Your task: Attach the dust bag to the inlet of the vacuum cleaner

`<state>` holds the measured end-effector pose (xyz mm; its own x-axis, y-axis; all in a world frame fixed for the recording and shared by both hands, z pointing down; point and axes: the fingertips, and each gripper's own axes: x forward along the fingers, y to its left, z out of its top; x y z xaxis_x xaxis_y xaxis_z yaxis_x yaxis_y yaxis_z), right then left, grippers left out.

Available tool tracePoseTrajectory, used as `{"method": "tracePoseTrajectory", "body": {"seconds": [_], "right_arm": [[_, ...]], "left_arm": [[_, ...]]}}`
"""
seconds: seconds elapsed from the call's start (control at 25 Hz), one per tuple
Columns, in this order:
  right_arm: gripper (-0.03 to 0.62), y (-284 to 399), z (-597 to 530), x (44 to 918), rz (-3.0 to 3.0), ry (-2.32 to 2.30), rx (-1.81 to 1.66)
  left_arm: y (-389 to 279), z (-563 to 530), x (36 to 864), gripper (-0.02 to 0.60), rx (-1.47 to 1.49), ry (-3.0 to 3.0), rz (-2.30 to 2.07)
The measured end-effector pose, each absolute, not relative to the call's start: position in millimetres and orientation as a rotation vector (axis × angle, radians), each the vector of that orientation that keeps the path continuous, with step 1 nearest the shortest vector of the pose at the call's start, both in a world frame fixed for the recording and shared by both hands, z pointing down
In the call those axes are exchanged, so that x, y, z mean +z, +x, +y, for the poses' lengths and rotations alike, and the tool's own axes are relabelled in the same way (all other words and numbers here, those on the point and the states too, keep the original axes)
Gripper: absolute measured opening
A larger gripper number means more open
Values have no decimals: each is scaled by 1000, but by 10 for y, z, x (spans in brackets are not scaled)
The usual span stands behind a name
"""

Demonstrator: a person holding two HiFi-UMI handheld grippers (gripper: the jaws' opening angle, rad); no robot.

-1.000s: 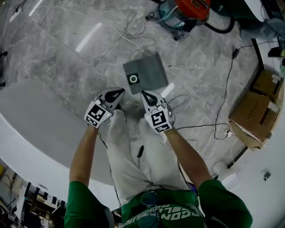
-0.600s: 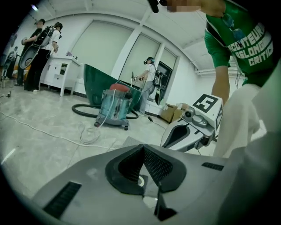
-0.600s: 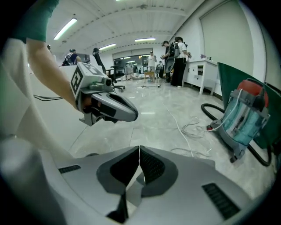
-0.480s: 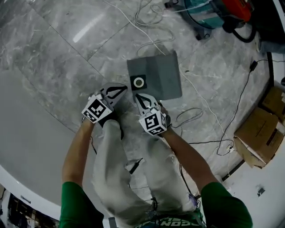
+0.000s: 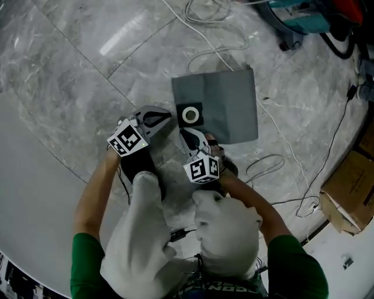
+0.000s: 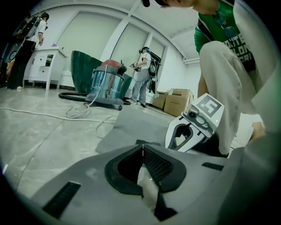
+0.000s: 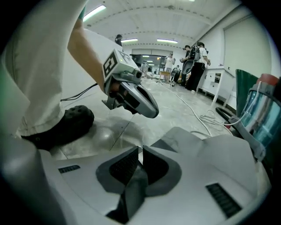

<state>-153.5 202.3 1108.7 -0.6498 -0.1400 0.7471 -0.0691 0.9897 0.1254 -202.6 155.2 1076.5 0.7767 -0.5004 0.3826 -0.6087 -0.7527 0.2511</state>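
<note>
The grey dust bag [image 5: 225, 105] lies flat on the stone floor, its white ring collar [image 5: 190, 115] at the near left corner. My left gripper [image 5: 168, 114] hangs low just left of the collar, shut and holding nothing [image 6: 142, 147]. My right gripper [image 5: 183, 133] points at the bag's near edge just below the collar. Its jaws have just been opening by a hair, and the tips [image 7: 139, 149] still stand almost together with nothing between them. The bag [image 6: 131, 123] [image 7: 184, 136] lies just ahead of both. The teal vacuum cleaner [image 5: 301, 20] [image 6: 105, 85] stands beyond the bag.
White cables [image 5: 216, 17] loop on the floor between bag and vacuum, and a thin black cable [image 5: 327, 152] runs on the right. Cardboard boxes [image 5: 350, 187] sit at the right edge. The person's bent knees [image 5: 228, 233] fill the foreground. Other people stand far off.
The person has crouched, and both grippers have come down close to the bag's collar corner. The bag looks larger, and the knees have come up into view.
</note>
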Motion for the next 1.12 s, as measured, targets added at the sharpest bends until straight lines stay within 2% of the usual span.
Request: {"method": "tracePoseTrajectory", "body": {"seconds": [0.2,0.52,1.12], "right_arm": [[98,-1550,2025,11305,-2266,190,-215],[104,-1489,1956,11475,-2211,231,-358],[32,-1328,1768,10960,-2346,306,-342]], "left_arm": [[-1941,1519,11097,5,436,2647,-753],[-1837,1411,11195,5,510,2716,-635],[-1666,1213,10870,8,629,2863,-522]]}}
